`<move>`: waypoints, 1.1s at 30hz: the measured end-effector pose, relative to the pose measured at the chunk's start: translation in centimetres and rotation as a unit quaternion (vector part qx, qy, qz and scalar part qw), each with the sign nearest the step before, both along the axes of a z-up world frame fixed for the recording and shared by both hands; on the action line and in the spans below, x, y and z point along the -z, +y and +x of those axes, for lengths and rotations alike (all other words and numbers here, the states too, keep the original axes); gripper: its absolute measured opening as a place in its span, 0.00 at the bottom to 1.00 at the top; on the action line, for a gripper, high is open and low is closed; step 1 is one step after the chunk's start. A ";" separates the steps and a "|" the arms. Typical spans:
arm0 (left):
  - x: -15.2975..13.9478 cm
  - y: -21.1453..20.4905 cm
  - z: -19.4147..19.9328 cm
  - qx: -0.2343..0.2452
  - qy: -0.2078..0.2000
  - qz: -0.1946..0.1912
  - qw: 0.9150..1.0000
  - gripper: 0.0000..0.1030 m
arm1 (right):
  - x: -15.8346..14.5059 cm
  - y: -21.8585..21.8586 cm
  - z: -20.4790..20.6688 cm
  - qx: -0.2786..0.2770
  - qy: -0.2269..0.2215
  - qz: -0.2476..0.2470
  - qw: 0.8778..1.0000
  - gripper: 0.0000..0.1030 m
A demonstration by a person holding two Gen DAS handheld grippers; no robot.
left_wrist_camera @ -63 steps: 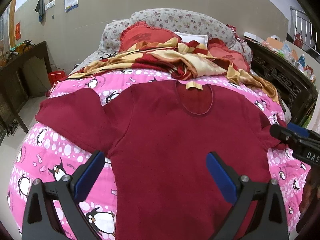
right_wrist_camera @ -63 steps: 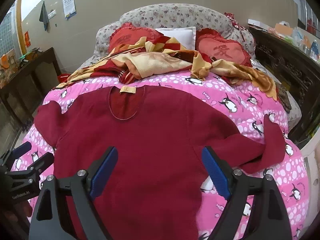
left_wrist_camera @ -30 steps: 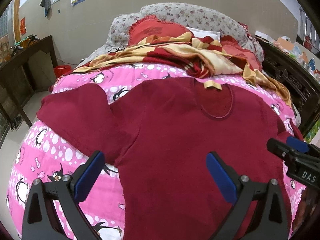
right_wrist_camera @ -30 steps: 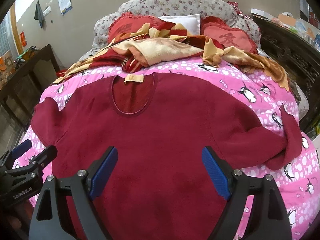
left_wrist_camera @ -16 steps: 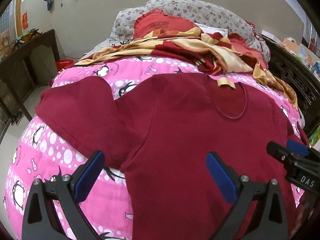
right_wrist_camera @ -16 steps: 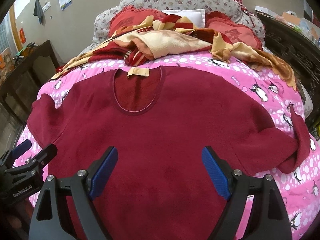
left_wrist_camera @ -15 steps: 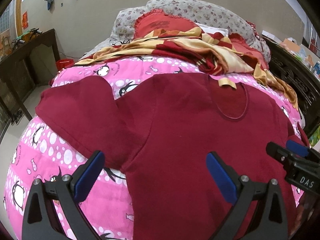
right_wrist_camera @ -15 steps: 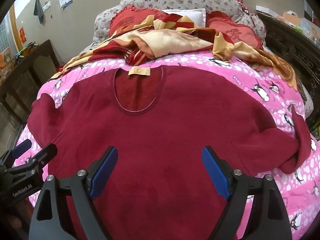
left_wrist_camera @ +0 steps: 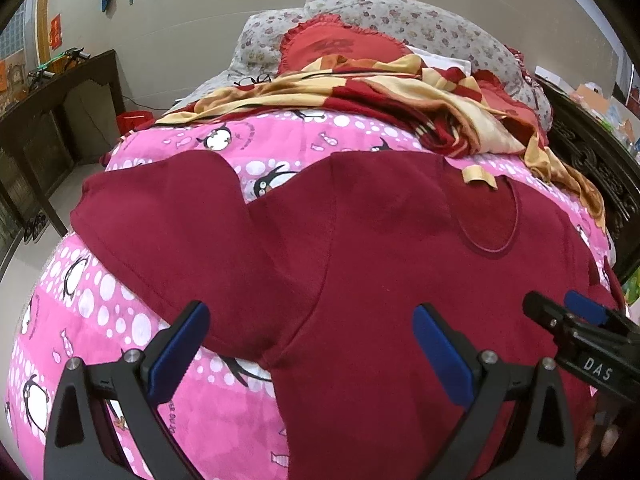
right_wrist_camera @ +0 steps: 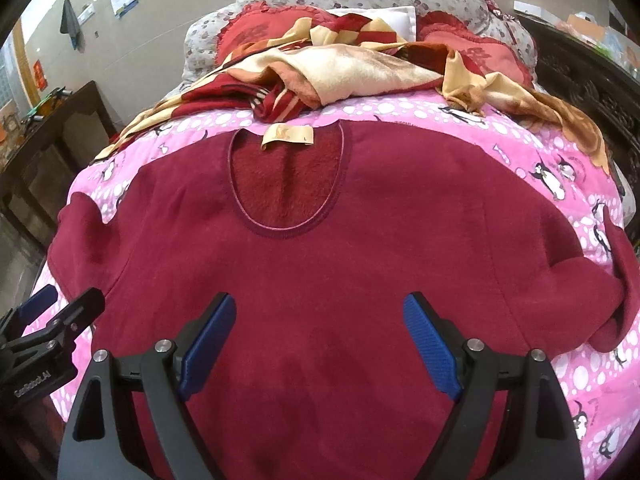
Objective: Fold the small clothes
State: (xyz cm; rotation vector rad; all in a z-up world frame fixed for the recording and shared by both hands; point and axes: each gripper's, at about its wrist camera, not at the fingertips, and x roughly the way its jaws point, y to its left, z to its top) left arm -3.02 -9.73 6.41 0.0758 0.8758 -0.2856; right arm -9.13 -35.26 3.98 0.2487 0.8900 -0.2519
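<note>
A dark red long-sleeved top (left_wrist_camera: pixel 384 256) lies spread flat, front up, on a pink penguin quilt (left_wrist_camera: pixel 80 292); it also shows in the right wrist view (right_wrist_camera: pixel 320 264). Its neckline has a tan label (right_wrist_camera: pixel 287 136). The left sleeve (left_wrist_camera: pixel 172 224) lies out to the left; the right sleeve (right_wrist_camera: pixel 600 280) is bent back at its cuff. My left gripper (left_wrist_camera: pixel 310 340) is open and empty above the left armpit. My right gripper (right_wrist_camera: pixel 320 332) is open and empty above the chest. Each gripper shows at the edge of the other's view.
A crumpled red and tan blanket (right_wrist_camera: pixel 344 64) and red pillows (left_wrist_camera: pixel 340 48) lie at the head of the bed. Dark wooden furniture (left_wrist_camera: pixel 48 120) stands to the left and a carved dark wooden piece (right_wrist_camera: pixel 592 80) runs along the right.
Both grippers have moved forward over the top and stayed open. The left one has shifted toward the left sleeve. The top has not moved.
</note>
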 end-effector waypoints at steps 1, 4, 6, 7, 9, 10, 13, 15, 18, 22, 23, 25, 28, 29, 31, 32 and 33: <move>0.1 0.0 0.1 0.000 0.001 0.000 1.000 1.00 | 0.1 0.0 0.1 -0.001 0.002 0.000 1.000 1.00; 0.2 0.2 0.6 -0.002 0.006 -0.002 1.000 1.00 | 0.3 0.1 0.4 -0.002 0.006 0.000 1.000 1.00; 0.3 0.3 0.7 -0.002 0.006 -0.004 1.000 1.00 | 0.4 0.2 0.5 -0.004 0.005 -0.001 1.000 1.00; 0.3 0.3 0.8 -0.004 0.006 -0.003 1.000 1.00 | 0.4 0.2 0.6 -0.005 0.005 -0.002 1.000 1.00; 0.3 0.4 0.9 -0.005 0.006 -0.002 1.000 1.00 | 0.4 0.3 0.8 -0.006 0.005 -0.001 1.000 1.00; 0.3 0.4 0.9 -0.005 0.007 -0.002 1.000 1.00 | 0.4 0.4 0.9 -0.007 0.004 0.000 1.000 1.00; 0.4 0.4 1.1 -0.006 0.006 -0.001 1.000 1.00 | 0.5 0.6 1.1 -0.007 0.004 0.000 1.000 1.00; 0.4 0.5 1.2 -0.006 0.006 -0.001 1.000 1.00 | 0.5 0.7 1.2 -0.008 0.005 0.001 1.000 1.00; 0.5 0.7 1.4 -0.008 0.006 0.000 1.000 1.00 | 0.7 0.9 1.4 -0.010 0.007 0.002 1.000 1.00; 0.7 1.1 1.6 -0.013 0.008 -0.001 1.000 1.00 | 0.8 1.1 1.6 -0.011 0.007 0.005 1.000 1.00; 0.7 1.2 1.6 -0.014 0.009 -0.001 1.000 1.00 | 0.7 1.2 1.7 -0.011 0.006 0.005 1.000 1.00; 0.7 1.3 1.7 -0.016 0.011 -0.004 1.000 1.00 | 0.8 1.3 1.8 -0.012 0.006 0.005 1.000 1.00; 0.8 1.5 1.8 -0.018 0.012 -0.005 1.000 1.00 | 0.8 1.6 2.0 -0.013 0.007 0.005 1.000 1.00; 0.8 1.5 1.8 -0.018 0.013 -0.005 1.000 1.00 | 0.8 1.6 2.0 -0.014 0.007 0.005 1.000 1.00; 0.8 1.6 1.9 -0.018 0.013 -0.005 1.000 1.00 | 0.9 1.7 2.1 -0.013 0.008 0.006 1.000 1.00; 0.8 1.6 1.9 -0.019 0.013 -0.004 1.000 1.00 | 1.0 1.7 2.1 -0.013 0.009 0.007 1.000 1.00; 0.8 1.6 1.9 -0.019 0.013 -0.003 1.000 1.00 | 1.1 1.7 2.1 -0.012 0.009 0.008 1.000 1.00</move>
